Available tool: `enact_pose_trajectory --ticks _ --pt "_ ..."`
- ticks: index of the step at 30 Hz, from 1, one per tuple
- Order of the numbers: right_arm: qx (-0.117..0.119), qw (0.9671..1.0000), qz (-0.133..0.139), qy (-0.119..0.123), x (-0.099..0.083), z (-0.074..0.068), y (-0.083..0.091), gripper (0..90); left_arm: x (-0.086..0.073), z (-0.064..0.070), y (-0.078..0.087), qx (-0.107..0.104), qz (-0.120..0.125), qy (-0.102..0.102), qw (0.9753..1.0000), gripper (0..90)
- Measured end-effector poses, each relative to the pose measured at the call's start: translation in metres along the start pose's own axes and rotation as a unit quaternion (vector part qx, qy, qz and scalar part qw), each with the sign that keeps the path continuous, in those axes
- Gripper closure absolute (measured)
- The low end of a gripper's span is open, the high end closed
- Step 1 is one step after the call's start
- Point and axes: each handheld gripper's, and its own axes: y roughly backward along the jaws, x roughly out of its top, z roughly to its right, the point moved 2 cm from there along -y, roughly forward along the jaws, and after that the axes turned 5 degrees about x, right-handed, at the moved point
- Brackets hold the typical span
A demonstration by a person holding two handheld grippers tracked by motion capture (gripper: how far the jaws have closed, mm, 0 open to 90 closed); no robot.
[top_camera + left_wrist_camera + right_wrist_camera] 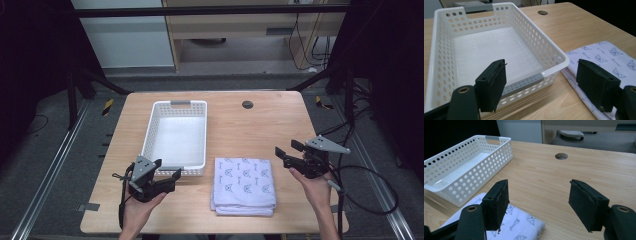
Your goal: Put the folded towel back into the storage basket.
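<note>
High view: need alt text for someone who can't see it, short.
A person's hands hold an open hand-held gripper on each side of a folded printed cloth at the near edge of a wooden table: left hand-held gripper, right hand-held gripper. An empty white perforated basket sits just behind the cloth, toward the left.

Even, soft light falls from overhead on the table (pixel 280 125), with dark surroundings at both sides of the high view. Shadows are faint: a thin one lies under the folded cloth (pixel 244 186) and the basket (pixel 177 135). The basket's white floor, ahead of the left gripper (pixel 541 86), glares slightly. Both gripper views are mildly soft, and their near black jaws are blurred.
</note>
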Motion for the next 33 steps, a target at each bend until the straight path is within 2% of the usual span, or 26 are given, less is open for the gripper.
enact_pose_trajectory --ticks 19,33 --pt "0.013 0.9998 -0.012 0.004 -0.005 -0.001 -0.015 33.3 0.005 0.031 -0.019 -0.026 -0.014 -0.021 0.9993 27.0" --pt "0.018 0.9991 -0.037 0.008 -0.016 0.002 -0.023 34.5 -0.005 0.056 -0.034 -0.051 -0.039 -0.034 0.9974 29.9"
